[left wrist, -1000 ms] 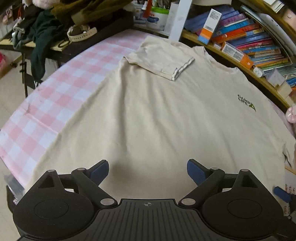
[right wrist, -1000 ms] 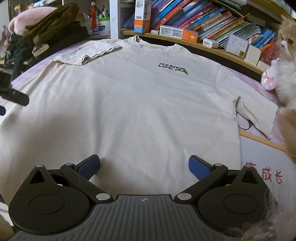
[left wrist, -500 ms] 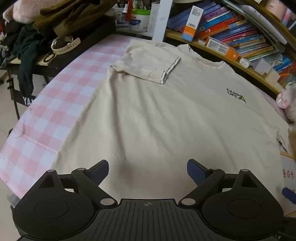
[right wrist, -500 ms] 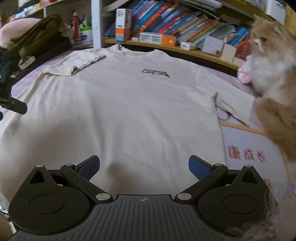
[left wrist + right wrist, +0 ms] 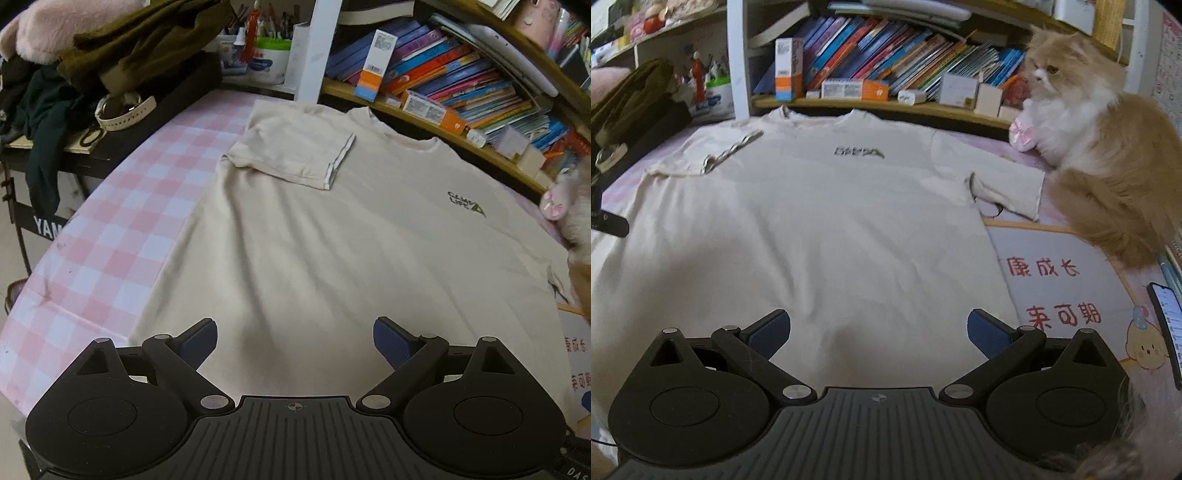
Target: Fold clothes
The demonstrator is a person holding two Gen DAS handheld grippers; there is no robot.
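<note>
1. Beige T-shirt [image 5: 332, 258] lies flat, chest print up, on the pink-checked surface [image 5: 110, 229], collar toward the bookshelf [image 5: 886, 107].
2. One sleeve [image 5: 295, 155] is folded in over the chest; the other sleeve [image 5: 1008, 184] lies spread outward, close to the cat [image 5: 1108, 155].
3. Left gripper [image 5: 294, 338] and right gripper [image 5: 879, 328] both spread wide, empty, near the hem.
4. Judgement: sleeve stage, half in. Next likely: pinch the spread sleeve's edge, mind the cat.

T-shirt [image 5: 332, 258] matt beige cloth; tablecloth [image 5: 110, 240] checked, probably cotton; cat [image 5: 1108, 166] fluffy.
</note>
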